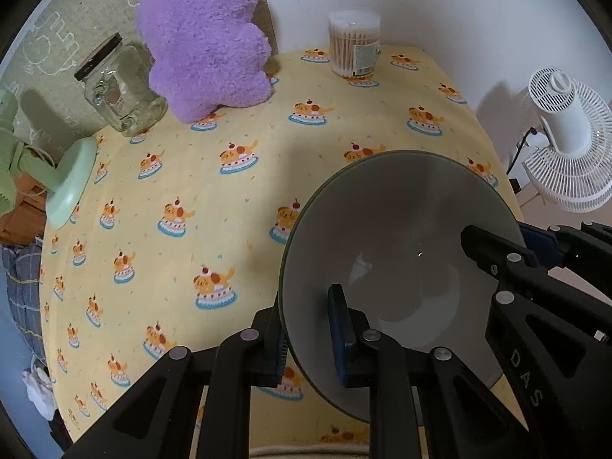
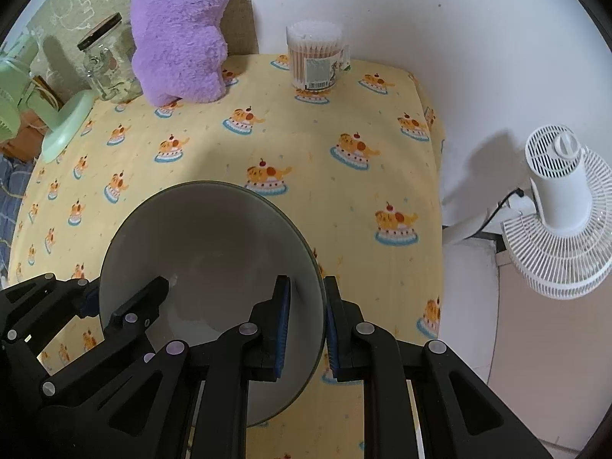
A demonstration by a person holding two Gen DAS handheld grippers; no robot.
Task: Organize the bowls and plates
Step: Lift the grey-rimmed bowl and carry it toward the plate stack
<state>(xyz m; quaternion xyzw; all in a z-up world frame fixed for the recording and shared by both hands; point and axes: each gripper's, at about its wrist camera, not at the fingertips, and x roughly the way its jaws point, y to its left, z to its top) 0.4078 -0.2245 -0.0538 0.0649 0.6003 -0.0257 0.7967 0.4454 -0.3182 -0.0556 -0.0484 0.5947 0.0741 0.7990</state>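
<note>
A grey bowl [image 1: 401,237] with a pale inside is held over the yellow tablecloth [image 1: 214,206], tilted, by both grippers. My left gripper [image 1: 311,329] is shut on its left rim, one finger inside and one outside. My right gripper [image 2: 306,313] is shut on the bowl's [image 2: 206,244] right rim the same way. Each gripper shows in the other's view: the right one [image 1: 508,260] at the far rim, the left one [image 2: 126,306] at the left rim. No other plates or bowls are in view.
At the table's back stand a glass jar [image 1: 118,88], a purple plush toy [image 1: 206,38] and a tub of cotton swabs [image 1: 354,44]. A green fan base [image 1: 70,179] sits at the left edge. A white floor fan [image 1: 570,141] stands right of the table.
</note>
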